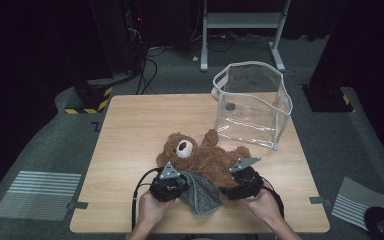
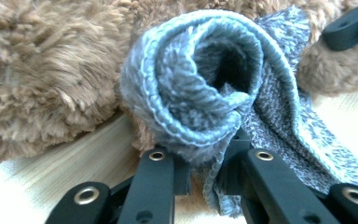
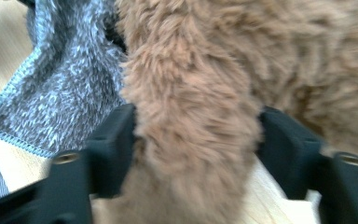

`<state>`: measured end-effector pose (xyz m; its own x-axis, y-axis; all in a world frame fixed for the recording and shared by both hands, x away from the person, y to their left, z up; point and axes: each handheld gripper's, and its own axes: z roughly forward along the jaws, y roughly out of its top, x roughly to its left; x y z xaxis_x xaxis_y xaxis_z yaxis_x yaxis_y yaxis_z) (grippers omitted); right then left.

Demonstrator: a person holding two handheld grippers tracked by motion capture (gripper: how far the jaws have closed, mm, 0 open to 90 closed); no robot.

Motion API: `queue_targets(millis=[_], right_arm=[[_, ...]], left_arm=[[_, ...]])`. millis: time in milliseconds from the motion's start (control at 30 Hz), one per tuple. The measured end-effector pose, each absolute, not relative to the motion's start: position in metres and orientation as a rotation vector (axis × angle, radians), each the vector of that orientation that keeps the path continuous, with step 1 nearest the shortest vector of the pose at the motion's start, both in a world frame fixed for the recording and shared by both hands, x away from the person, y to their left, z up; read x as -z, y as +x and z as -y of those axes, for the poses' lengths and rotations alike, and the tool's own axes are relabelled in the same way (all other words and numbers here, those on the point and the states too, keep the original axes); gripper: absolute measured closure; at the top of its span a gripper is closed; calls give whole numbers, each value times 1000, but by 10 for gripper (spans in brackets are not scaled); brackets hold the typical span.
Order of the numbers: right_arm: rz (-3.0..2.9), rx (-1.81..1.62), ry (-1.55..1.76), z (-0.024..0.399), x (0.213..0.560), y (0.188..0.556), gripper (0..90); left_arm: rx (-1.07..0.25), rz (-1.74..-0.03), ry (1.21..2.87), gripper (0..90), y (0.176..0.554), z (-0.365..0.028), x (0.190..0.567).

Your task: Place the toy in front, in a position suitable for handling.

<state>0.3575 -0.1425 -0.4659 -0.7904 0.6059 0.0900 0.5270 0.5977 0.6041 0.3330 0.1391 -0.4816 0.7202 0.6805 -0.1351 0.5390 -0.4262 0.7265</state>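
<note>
On the wooden table (image 1: 130, 130), my left gripper (image 1: 176, 184) has its jaws pinched on the rolled edge of the grey knit garment (image 2: 200, 93), which lies against the teddy bear's (image 1: 200, 155) near side. My right gripper (image 1: 232, 190) straddles a furry brown limb (image 3: 191, 130), pads touching it on both sides. A clear plastic bag (image 1: 252, 102) stands behind, to the right.

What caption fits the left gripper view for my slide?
Left gripper jaws shut on grey-blue knitted garment beside brown plush teddy bear.
</note>
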Motion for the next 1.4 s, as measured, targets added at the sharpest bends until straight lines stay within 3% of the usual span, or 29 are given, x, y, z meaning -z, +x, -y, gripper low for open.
queue_targets(millis=[167,333,867,1400], right_arm=[[-2685,-939,917,144,472,357,572],[-2672,-909,876,149,472,354,628],[-2627,-905,829,154,469,353,642],[-2569,-878,850,168,466,359,637]], left_arm=[[-219,-934,2110,805,331,-149,479],[-212,-951,2086,816,329,-160,478],[-293,-1068,2049,835,319,-205,470],[-460,-1261,2099,830,321,-246,483]])
